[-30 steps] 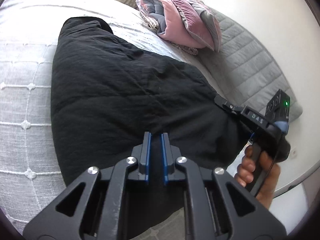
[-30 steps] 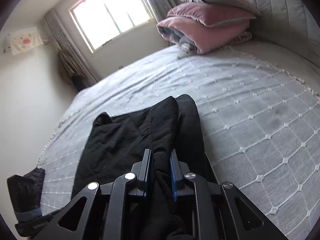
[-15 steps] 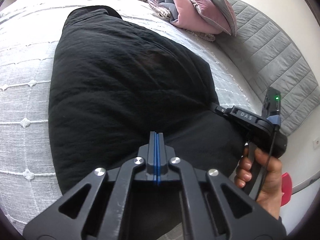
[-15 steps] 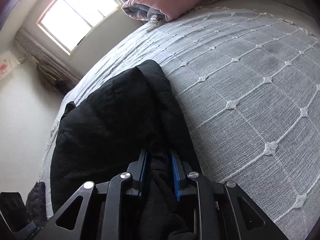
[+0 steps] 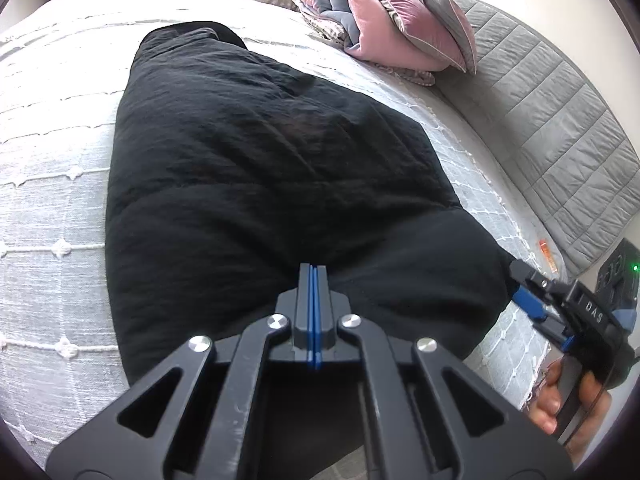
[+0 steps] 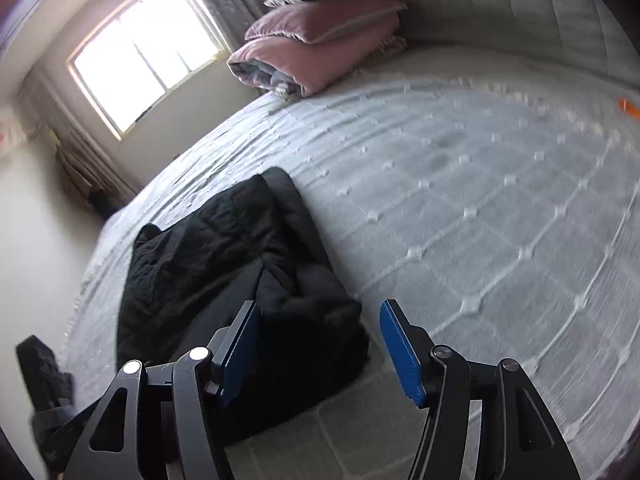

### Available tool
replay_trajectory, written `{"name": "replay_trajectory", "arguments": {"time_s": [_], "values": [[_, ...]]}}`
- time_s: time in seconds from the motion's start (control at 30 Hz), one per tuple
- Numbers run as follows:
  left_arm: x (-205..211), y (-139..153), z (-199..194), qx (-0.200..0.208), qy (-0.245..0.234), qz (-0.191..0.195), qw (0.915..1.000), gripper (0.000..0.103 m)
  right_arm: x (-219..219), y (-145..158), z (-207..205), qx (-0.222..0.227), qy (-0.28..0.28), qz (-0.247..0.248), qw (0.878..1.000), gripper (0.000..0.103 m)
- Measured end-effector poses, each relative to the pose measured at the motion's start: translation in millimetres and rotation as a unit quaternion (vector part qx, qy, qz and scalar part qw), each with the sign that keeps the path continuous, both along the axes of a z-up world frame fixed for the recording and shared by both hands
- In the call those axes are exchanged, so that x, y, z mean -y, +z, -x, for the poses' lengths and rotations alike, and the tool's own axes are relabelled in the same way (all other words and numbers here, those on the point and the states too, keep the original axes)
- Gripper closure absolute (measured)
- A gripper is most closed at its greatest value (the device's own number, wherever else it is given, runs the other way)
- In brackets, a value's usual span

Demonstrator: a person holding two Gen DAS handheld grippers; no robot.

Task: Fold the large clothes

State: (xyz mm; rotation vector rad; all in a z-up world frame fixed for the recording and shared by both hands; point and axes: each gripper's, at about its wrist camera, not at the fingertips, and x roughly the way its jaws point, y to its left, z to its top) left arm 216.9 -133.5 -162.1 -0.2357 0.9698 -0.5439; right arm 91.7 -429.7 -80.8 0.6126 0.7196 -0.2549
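Grey quilted bedspread [image 6: 500,208] fills the room, pink pillows [image 6: 320,36] up by the headboard. Black garment [image 5: 260,184] lies folded on it, near edge. Left gripper [image 5: 314,276]: pads shut flat, nothing seen between them, tips over the fabric. Right gripper [image 6: 320,336] just let go, jaws now wide, empty, garment corner dropped btwn/below. Fold's set, I reckon; next fold needs a regrip.

The garment [image 5: 260,184] lies on the bed [image 5: 48,184], at its near edge. Behind the garment, at the far end of the bed, a folded quilt [image 5: 372,28] rests against the headboard [image 5: 560,112]. A window [image 6: 144,52] stands beyond the bed.
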Motion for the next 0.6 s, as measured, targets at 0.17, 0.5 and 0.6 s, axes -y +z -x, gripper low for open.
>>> {"name": "replay_trajectory", "arguments": {"time_s": [0.17,0.5,0.6], "values": [[2.5,0.3,0.5,0.001,0.0,-0.004,1.0,0.101,-5.6,-25.4,-20.0,-0.034,0.036,-0.029,0.998,0.046],[6.6,0.2,1.8,0.002,0.003,-0.008,1.0,0.101,-2.6,-50.2,-32.8,-0.057,0.043,-0.029,0.997,0.045],[-7.2,6.5,-1.0,-0.021,-0.003,0.037,0.9991,0.1,-0.9,-46.0,-27.5,-0.044,0.042,-0.034,0.998,0.044]]}}
